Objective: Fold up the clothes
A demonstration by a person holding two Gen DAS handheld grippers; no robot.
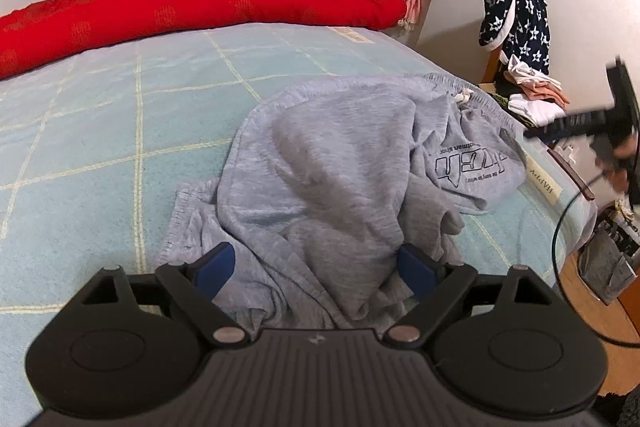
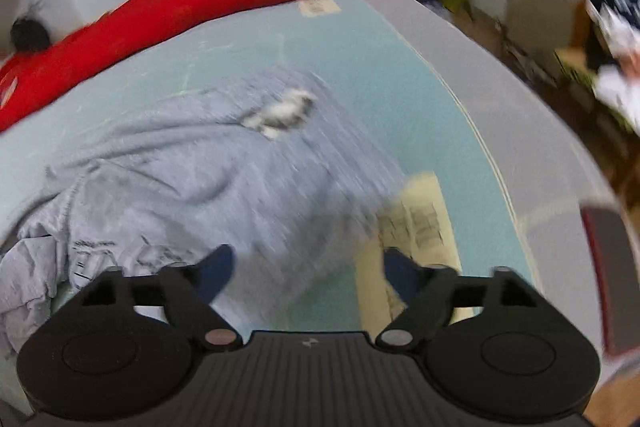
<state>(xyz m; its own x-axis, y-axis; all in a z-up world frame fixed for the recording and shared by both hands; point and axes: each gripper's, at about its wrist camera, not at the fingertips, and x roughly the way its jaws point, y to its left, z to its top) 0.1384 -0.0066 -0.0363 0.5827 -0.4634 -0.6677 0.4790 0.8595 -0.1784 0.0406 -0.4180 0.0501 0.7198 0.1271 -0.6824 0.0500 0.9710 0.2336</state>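
Sweatpants (image 1: 340, 163), grey with a white drawstring (image 1: 464, 99) at the waistband and a printed logo, lie in a rumpled heap on the bed (image 1: 100, 131), near its right edge, with a red quilt (image 1: 200, 11) rolled along the far side. They are bunched and creased, not flat and not in any tidy fold, so whatever stage this is, the cloth needs spreading before a crease will sit true. The left gripper (image 1: 316, 267) sits low over the near end of the heap with its blue fingers (image 1: 216, 267) apart and grey cloth rising between them, though nothing is pinched. The right gripper (image 2: 308, 271) is over the waistband side close to the bed's edge, its fingers likewise apart and holding nothing; that view is smeared by motion, so finer detail is lost. To do this well, I would judge that each gripper should take a single layer at an edge or hem rather than a fistful from the middle, then draw the two holds apart to flatten the legs. Grabbing the thick bundle risks dragging the whole heap toward the edge.
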